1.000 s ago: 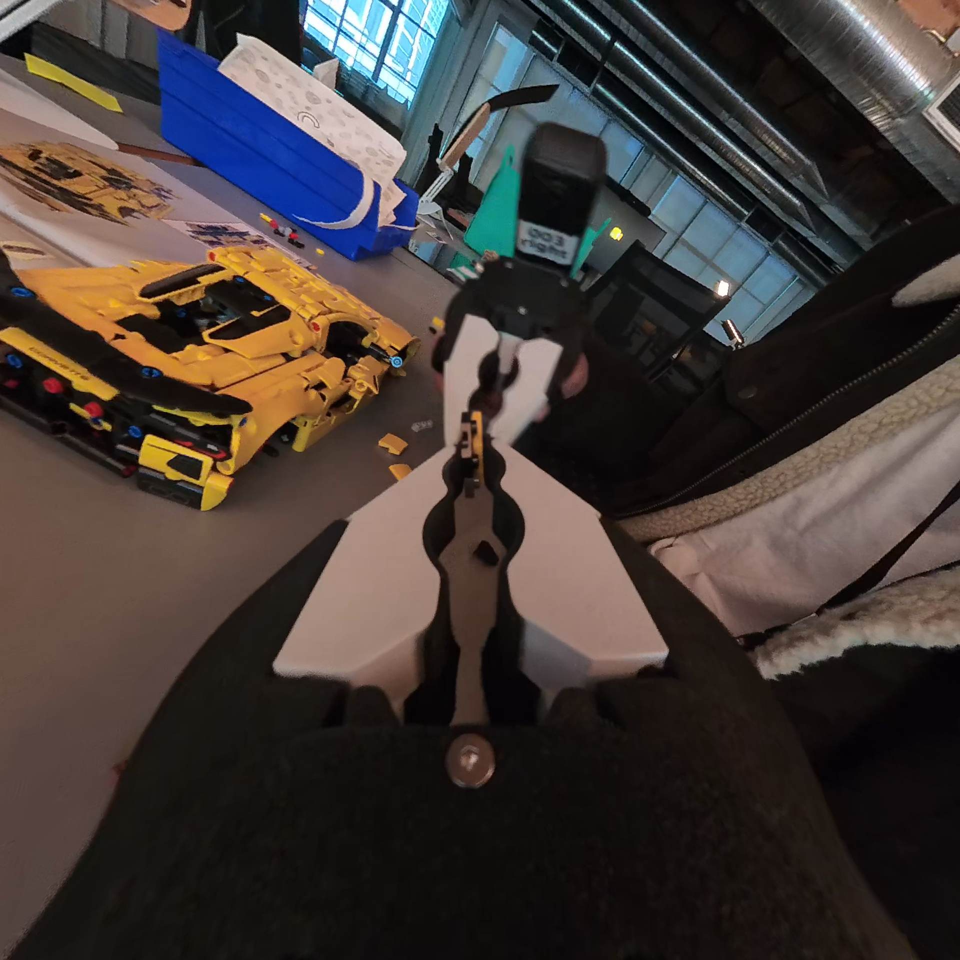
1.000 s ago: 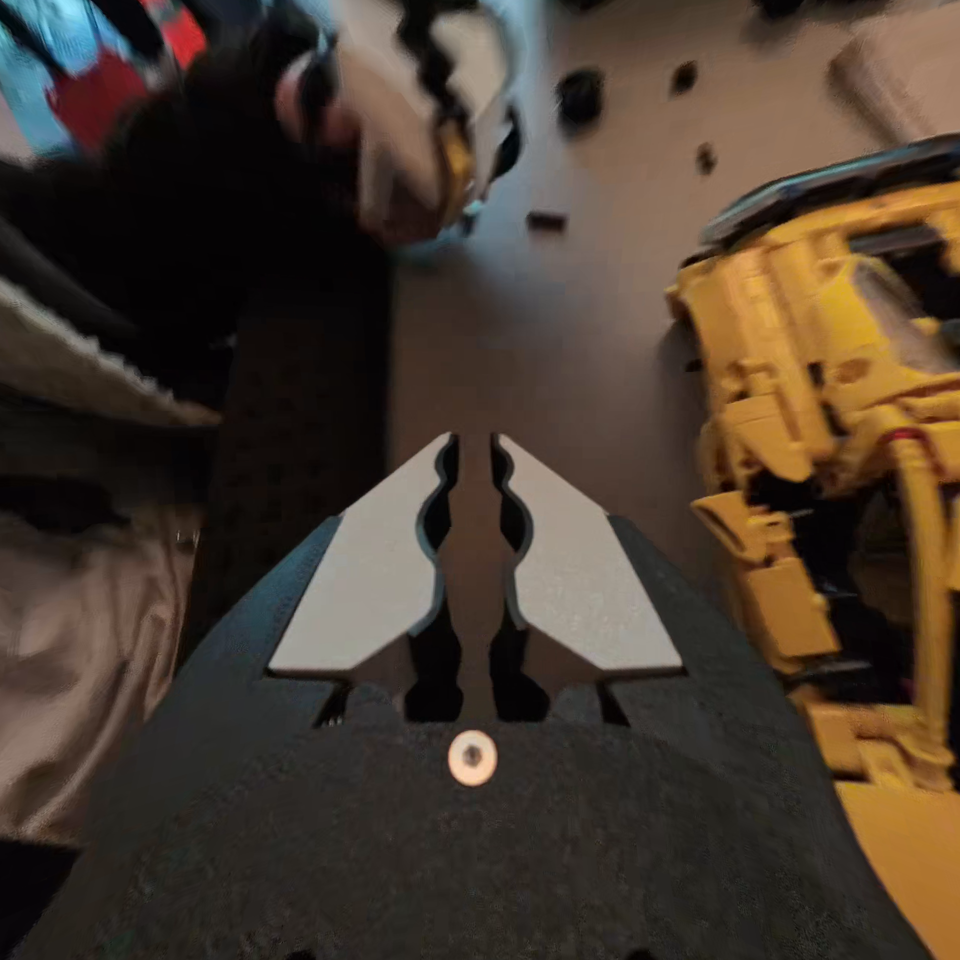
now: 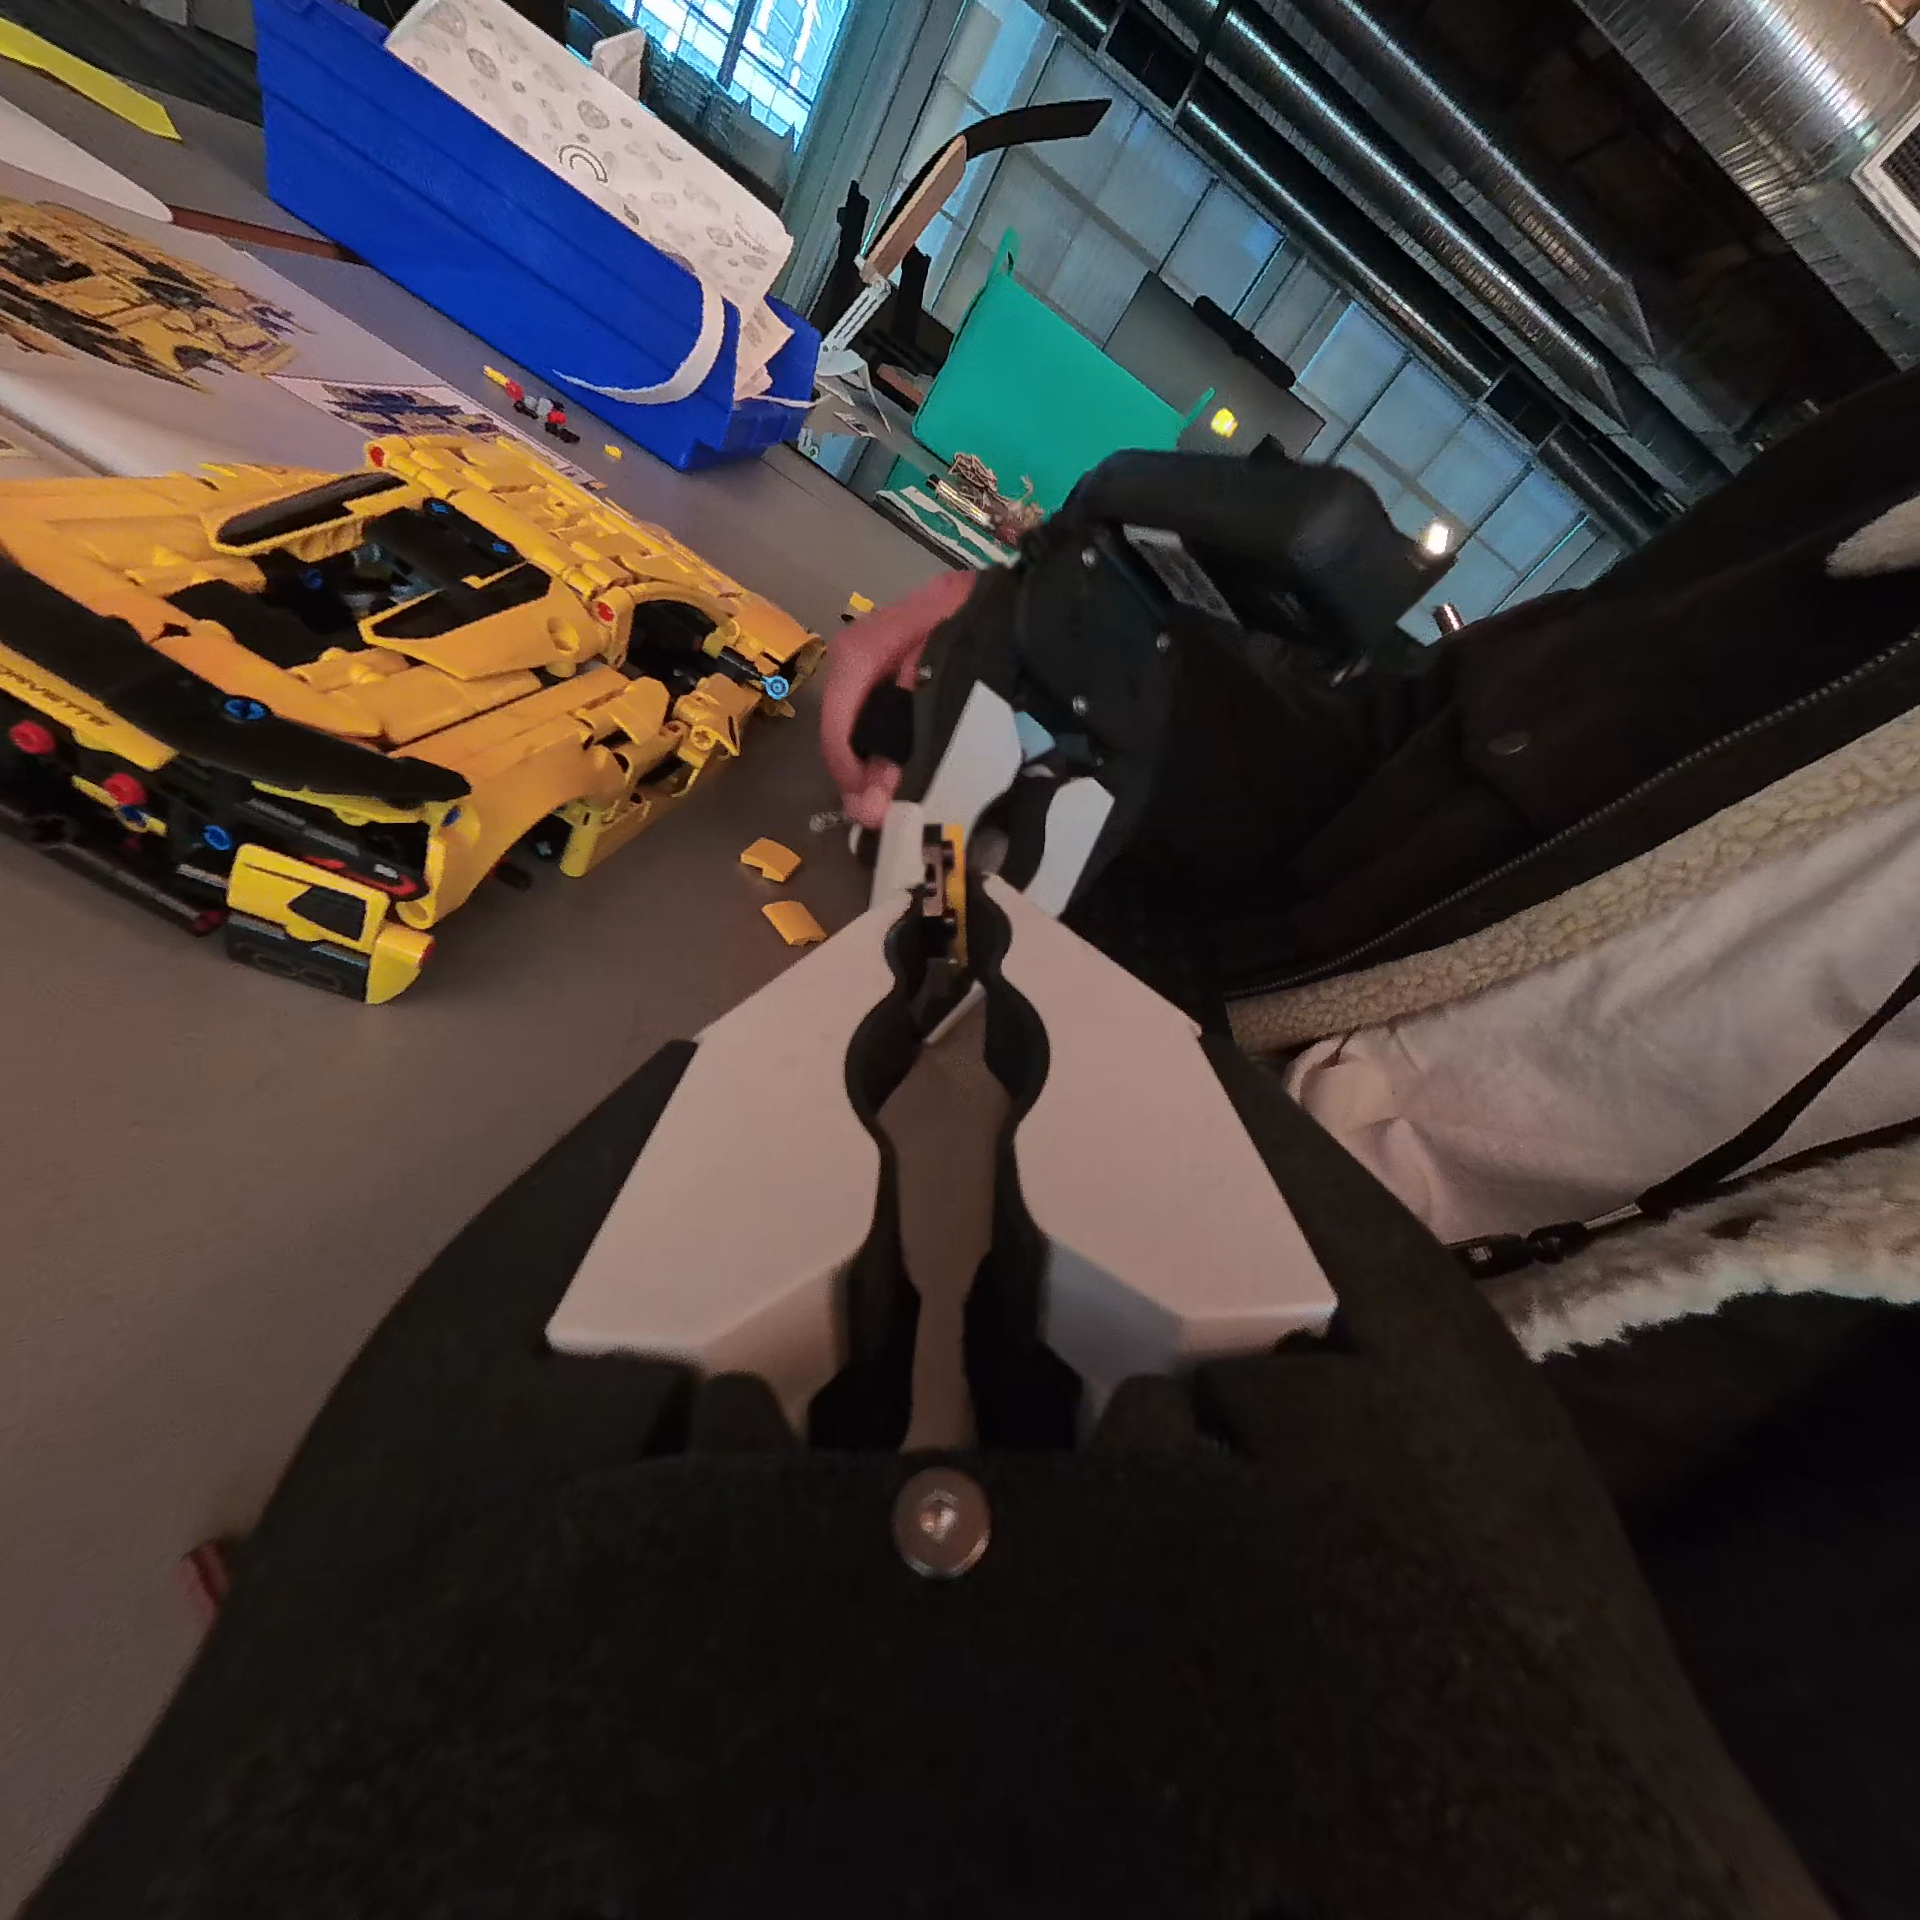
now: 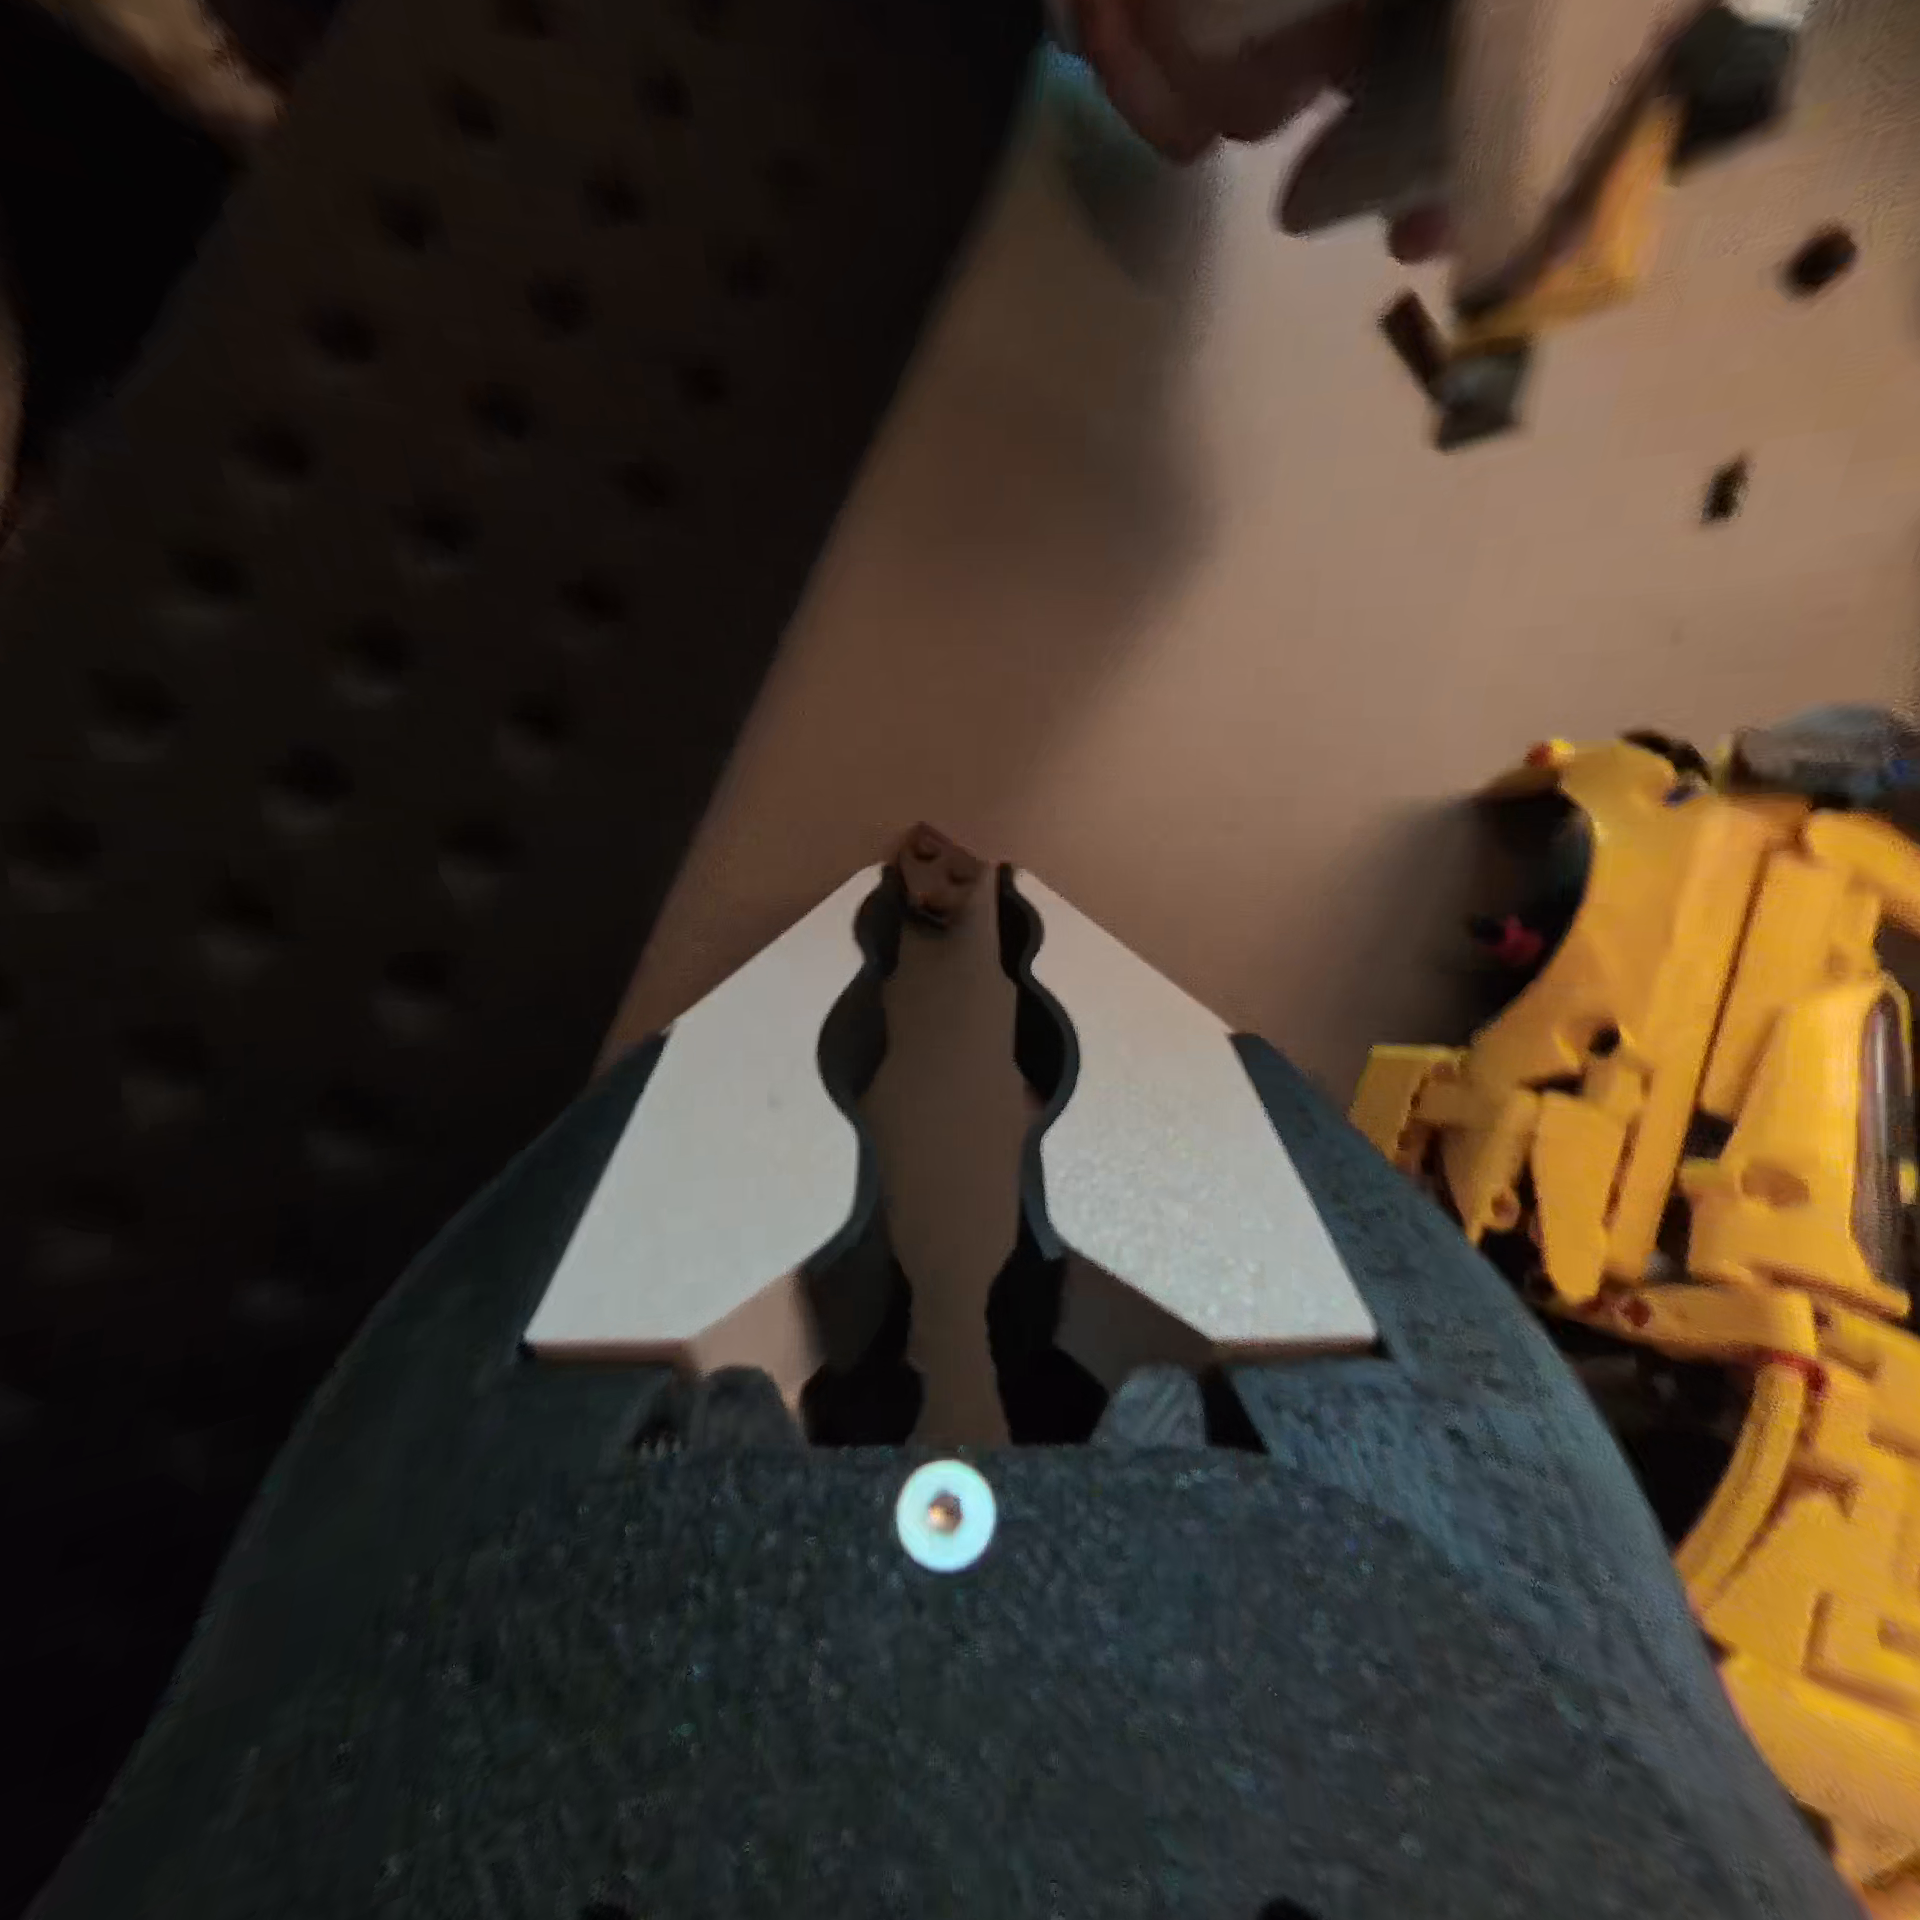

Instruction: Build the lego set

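Yellow dominates the grey table (image 3: pixel 260 1195): one large yellow lego car (image 3: pixel 343 686) with black trim stands on it, tail toward the left wrist camera, and two loose yellow curved pieces (image 3: pixel 771 858) lie just beside its near corner. One more small yellow bit sits farther back near the car's nose. One blue bin (image 3: pixel 499 239) with patterned white paper draped over it stands behind the car, and a printed sheet showing a yellow car (image 3: pixel 125 291) lies at the far left.

The left gripper (image 3: pixel 943 904) has its white fingers drawn close, pinching one small yellow-and-black lego piece (image 3: pixel 948 883) at their tips, held up off the table. Right behind that piece the right gripper (image 3: pixel 987 821) shows tip to tip with it, a hand (image 3: pixel 873 686) wrapped round its black body.

The right wrist view gives what the left cannot: between the tips of the right gripper (image 4: pixel 940 883) sits one small dark brick (image 4: pixel 935 878), its studs visible, with the fingers narrowed around it. That view looks down on the table edge and a dark perforated surface (image 4: pixel 416 520) beside it, and shows the car (image 4: pixel 1662 1143) from the side at the right. At the upper right, blurred, the other gripper's yellow piece (image 4: pixel 1558 270) appears, with two small dark bits lying on the table near it. The bin and printed sheet appear only in the left wrist view.
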`<state>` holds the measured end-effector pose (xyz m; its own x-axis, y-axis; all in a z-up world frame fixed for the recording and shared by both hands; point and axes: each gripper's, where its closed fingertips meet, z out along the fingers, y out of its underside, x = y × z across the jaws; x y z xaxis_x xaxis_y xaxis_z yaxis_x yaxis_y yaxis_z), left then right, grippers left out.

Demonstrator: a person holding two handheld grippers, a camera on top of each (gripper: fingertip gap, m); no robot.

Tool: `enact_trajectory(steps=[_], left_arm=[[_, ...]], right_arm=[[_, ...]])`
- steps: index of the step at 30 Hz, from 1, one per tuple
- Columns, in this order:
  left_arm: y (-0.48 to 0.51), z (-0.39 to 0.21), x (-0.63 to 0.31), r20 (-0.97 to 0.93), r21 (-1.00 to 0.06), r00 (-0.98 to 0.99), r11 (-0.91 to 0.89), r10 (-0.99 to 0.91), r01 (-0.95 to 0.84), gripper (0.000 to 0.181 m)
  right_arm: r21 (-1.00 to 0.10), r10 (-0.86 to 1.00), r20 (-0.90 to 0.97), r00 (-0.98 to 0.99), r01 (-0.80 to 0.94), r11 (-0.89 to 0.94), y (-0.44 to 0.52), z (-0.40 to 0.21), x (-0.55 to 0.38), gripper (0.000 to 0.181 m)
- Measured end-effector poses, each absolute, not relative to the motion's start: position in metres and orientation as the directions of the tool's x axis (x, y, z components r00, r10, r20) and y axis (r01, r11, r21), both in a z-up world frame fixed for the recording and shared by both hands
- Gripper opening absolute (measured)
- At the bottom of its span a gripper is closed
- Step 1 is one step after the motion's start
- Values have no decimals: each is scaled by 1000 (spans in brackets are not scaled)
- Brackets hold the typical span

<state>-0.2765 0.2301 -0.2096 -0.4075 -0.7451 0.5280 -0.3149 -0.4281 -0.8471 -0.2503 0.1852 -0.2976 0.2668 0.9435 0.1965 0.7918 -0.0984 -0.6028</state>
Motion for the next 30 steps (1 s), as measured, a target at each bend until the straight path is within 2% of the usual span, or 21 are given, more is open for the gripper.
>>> enact_trajectory(steps=[2, 4, 8, 13, 18, 23, 27, 30], left_arm=[[231, -209, -277, 528, -847, -406, -431, -746, -311, 5], [231, -209, -276, 532, -845, -405, -433, -743, -314, 5], [229, -211, -276, 536, -842, -410, -430, -738, -325, 6], [229, -211, -276, 538, -841, -413, -431, -735, -327, 5], [230, -210, -276, 537, -842, -411, -435, -737, -319, 5], [231, -208, -277, 536, -842, -412, -439, -737, -312, 5], [230, -209, -277, 536, -842, -416, -436, -734, -317, 6], [231, -207, -278, 534, -844, -416, -440, -736, -306, 5]], right_arm=[[-637, 914, 100, 394, 731, -245, 191, -291, -246, 31], [-646, 867, 26, 497, 671, -364, 188, -289, -245, 32], [-656, 812, -70, 579, 587, -475, 167, -294, -251, 25], [-670, 793, -60, 606, 565, -482, 177, -300, -253, 26], [-668, 835, -35, 550, 608, -429, 193, -300, -264, 28], [-640, 790, -92, 606, 572, -513, 192, -295, -265, 27], [-616, 773, -34, 634, 596, -516, 205, -302, -260, 34], [-654, 812, -118, 571, 571, -496, 210, -298, -282, 41]])
